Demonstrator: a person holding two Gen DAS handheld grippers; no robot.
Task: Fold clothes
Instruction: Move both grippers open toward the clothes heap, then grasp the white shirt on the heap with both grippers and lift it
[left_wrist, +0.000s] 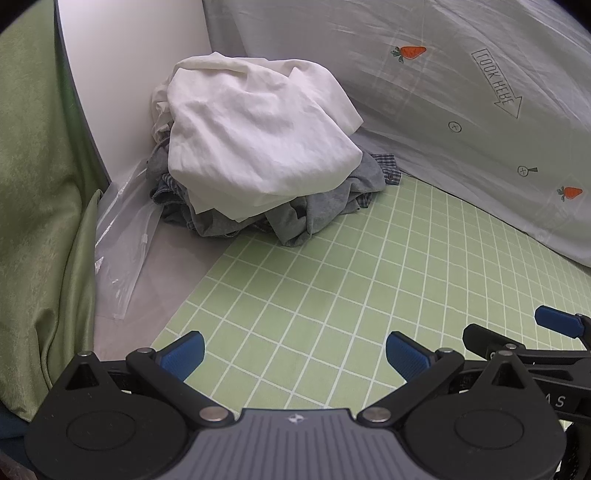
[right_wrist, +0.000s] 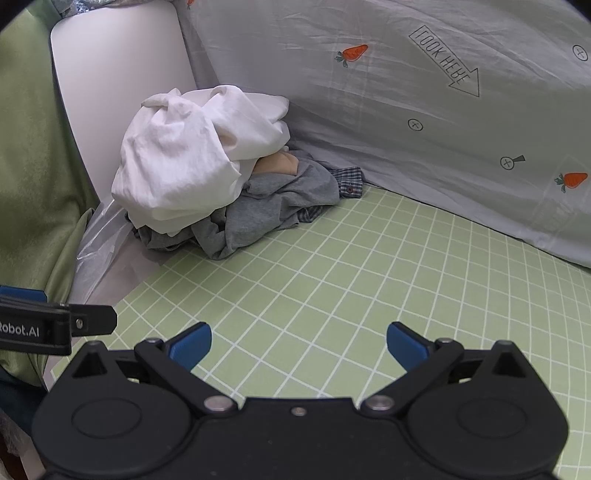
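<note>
Your left gripper (left_wrist: 293, 354) and right gripper (right_wrist: 299, 345) hover jaws wide, empty, over the green grid mat (left_wrist: 332, 288). The clothes pile (left_wrist: 255, 155), white garment (right_wrist: 177, 158) topmost, sits unfolded at the mat's far-left corner, likely first pick.

Green grid mat (left_wrist: 332, 288) fills the centre, white lines running off toward three o'clock. Up at one o'clock hangs a pale grey sheet (left_wrist: 424, 92) printed with carrots (left_wrist: 413, 51) and an arrow. At nine o'clock a green curtain (left_wrist: 33, 192), with what looks like a clear plastic bag (left_wrist: 122, 243) beside it.
</note>
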